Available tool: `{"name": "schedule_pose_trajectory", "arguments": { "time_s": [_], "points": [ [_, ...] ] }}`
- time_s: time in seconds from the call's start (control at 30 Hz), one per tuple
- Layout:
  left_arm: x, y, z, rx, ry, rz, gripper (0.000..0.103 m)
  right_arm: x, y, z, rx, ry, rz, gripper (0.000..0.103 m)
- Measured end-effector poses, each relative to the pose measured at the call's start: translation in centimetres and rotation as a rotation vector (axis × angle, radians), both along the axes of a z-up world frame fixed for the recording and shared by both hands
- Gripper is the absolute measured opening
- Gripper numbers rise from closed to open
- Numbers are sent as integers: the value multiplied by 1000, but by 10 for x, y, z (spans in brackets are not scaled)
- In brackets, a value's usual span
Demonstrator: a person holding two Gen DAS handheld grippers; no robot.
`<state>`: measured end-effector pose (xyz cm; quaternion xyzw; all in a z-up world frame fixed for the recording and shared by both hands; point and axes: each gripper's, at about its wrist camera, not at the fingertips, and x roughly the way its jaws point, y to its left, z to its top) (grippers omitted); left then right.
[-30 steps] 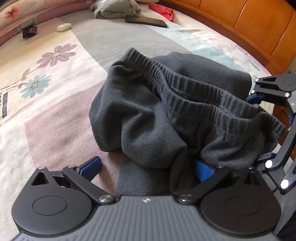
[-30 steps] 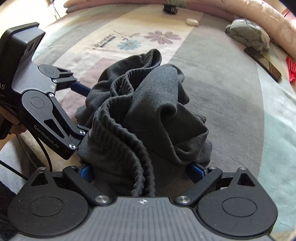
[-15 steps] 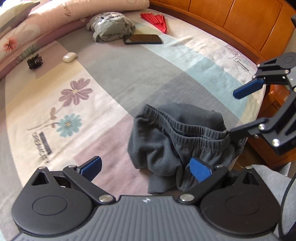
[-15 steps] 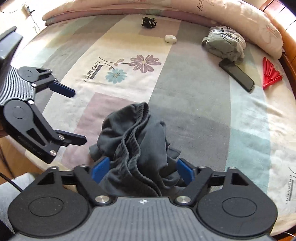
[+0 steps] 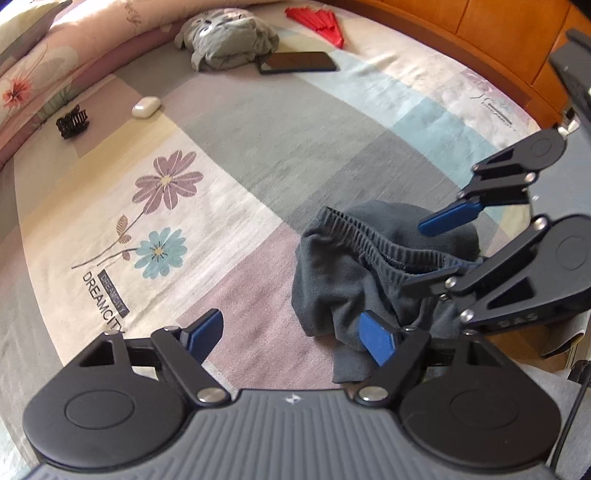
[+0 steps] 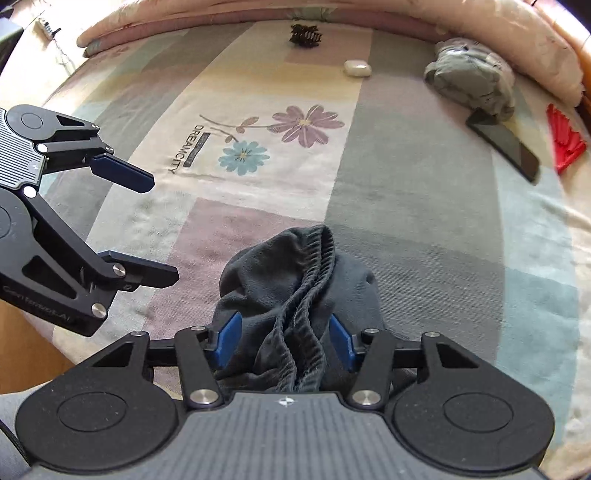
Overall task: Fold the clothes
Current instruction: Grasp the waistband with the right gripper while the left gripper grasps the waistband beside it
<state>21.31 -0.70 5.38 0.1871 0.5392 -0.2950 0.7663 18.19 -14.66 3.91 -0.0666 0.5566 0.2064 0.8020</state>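
From the left wrist, the left gripper (image 5: 291, 334) gapes wide and empty over the bed (image 5: 258, 147), the crumpled shorts (image 5: 354, 273) at its near edge, while from the right wrist the right gripper (image 6: 284, 341) spreads wide, straddling their waistband.

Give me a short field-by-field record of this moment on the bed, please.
garment: dark grey shorts, crumpled near the bed edge
left gripper: open, empty, beside the shorts
right gripper: open, fingers astride the waistband
surface: patchwork bedspread
clutter at far side: phone, earbud case, hair claw, red fan, grey bundle
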Motion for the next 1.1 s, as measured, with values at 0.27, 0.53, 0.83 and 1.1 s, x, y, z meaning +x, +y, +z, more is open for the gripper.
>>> {"name": "schedule_pose_trajectory", "arguments": {
  "time_s": [0.27,0.53,0.83,1.1],
  "points": [
    [13,-19,0,55,38,139,81,22,-5,-34,80,112,118,36],
    [22,-34,1,81,30,166,82,29,-12,-35,97,138,161,11],
    [37,-42,-7,65,-14,45,82,38,-47,-8,76,76,14,10],
    [49,-49,-14,15,-33,-35,82,48,-77,1,-36,-2,-71,10]
  ]
}}
